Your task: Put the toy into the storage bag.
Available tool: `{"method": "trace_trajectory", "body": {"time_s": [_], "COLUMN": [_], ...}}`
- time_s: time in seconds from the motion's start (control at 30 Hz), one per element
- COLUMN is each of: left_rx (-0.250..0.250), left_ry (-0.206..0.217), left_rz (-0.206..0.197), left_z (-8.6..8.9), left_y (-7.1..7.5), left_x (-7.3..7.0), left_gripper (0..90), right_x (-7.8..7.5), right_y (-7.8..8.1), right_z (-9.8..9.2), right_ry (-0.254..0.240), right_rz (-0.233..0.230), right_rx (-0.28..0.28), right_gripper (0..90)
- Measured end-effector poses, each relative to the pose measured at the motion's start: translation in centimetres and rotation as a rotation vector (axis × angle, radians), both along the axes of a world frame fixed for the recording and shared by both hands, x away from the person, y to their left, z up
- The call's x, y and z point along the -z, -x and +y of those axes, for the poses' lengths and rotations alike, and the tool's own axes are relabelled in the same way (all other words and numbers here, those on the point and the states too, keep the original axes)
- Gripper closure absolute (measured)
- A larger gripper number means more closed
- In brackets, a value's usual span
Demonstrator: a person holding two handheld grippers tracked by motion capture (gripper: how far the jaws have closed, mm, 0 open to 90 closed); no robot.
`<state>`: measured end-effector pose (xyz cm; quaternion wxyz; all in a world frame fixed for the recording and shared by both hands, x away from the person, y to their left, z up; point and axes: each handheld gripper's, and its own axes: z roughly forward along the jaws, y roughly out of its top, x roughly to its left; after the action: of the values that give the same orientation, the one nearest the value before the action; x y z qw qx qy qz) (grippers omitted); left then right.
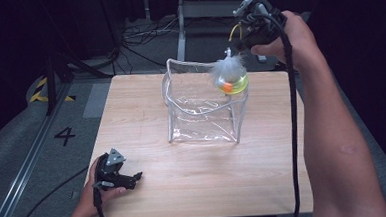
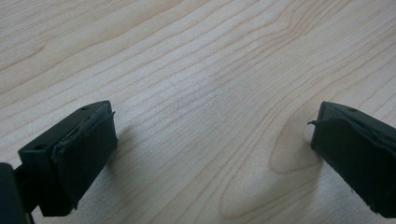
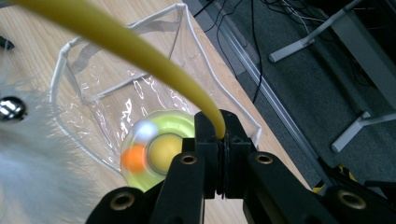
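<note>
A clear plastic bag (image 1: 201, 113) with white trim stands open-topped on the wooden table (image 1: 131, 116), toward the back. My right gripper (image 1: 255, 31) is raised above the bag's back right corner, shut on a thin yellow rod (image 3: 140, 51). From the rod hangs a toy with a white feather tuft (image 1: 227, 66) and a yellow-green disc with an orange spot (image 1: 232, 84), at the bag's rim. In the right gripper view the disc (image 3: 154, 151), a small bell (image 3: 10, 107) and the bag (image 3: 116, 88) lie below the jaws (image 3: 222, 154). My left gripper (image 1: 133, 178) rests open on the table's front left, with bare wood between its pads (image 2: 86, 144).
Behind the table are loose cables (image 1: 142, 33) and a metal leg (image 1: 181, 29) on grey floor. A floor rail (image 1: 28, 162), a painted "4" (image 1: 65, 136) and yellow-black tape (image 1: 42, 91) lie to the left. The person's right forearm (image 1: 333, 146) spans the table's right side.
</note>
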<state>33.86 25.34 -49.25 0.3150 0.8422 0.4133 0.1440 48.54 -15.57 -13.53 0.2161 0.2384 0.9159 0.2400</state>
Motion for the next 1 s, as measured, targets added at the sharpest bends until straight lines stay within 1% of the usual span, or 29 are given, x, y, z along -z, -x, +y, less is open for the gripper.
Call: {"method": "trace_trajectory", "body": {"time_s": [0.03,0.1,0.13,0.33,0.4,0.43,0.67,0.73,0.77,0.8,0.83,0.93,1.0], "left_rx": [0.0,0.006,0.006,0.001,0.002,0.002,0.004,0.004,0.004,0.004,0.004,0.004,0.006], "left_ry": [0.0,-0.001,0.0,0.002,0.002,0.002,-0.001,-0.001,-0.001,-0.001,-0.001,-0.001,-0.001], "left_rz": [0.0,0.004,0.004,-0.002,-0.001,-0.001,-0.001,0.0,0.0,-0.001,-0.001,-0.001,0.001], "left_z": [0.0,0.0,0.0,0.0,0.0,0.0,0.0,0.0,0.0,0.0,0.0,0.0,0.0], "left_y": [0.0,0.0,0.0,0.0,0.0,0.0,0.0,0.0,0.0,0.0,0.0,0.0,0.0], "left_x": [0.0,0.0,0.0,0.0,0.0,0.0,0.0,0.0,0.0,0.0,0.0,0.0,0.0], "left_gripper": [0.6,0.6,0.6,0.6,0.6,0.5,0.5,0.6,0.6,0.6,0.6,0.6,0.5], "right_x": [0.2,0.6,0.7,2.0,2.2,2.5,4.5,5.2,5.2,6.0,6.0,7.2,7.7], "right_y": [-0.1,-0.4,-0.5,-1.2,-1.3,-1.4,-1.9,-2.0,-2.0,-2.2,-2.2,-2.5,-2.6], "right_z": [0.3,0.8,1.0,1.6,1.7,1.7,1.7,1.8,1.8,1.8,1.8,1.7,1.6], "right_ry": [-0.003,0.016,0.018,0.018,0.015,0.008,-0.002,0.006,0.006,0.012,0.012,0.024,0.022], "right_rz": [0.001,0.004,0.009,0.03,0.033,0.039,0.064,0.072,0.072,0.08,0.08,0.099,0.107], "right_rx": [-0.003,-0.004,-0.007,-0.007,-0.009,-0.016,-0.018,-0.016,-0.016,-0.014,-0.014,-0.016,-0.017], "right_gripper": [88.3,88.2,88.2,88.2,88.2,88.2,88.2,88.2,88.2,88.1,88.1,88.1,88.1]}}
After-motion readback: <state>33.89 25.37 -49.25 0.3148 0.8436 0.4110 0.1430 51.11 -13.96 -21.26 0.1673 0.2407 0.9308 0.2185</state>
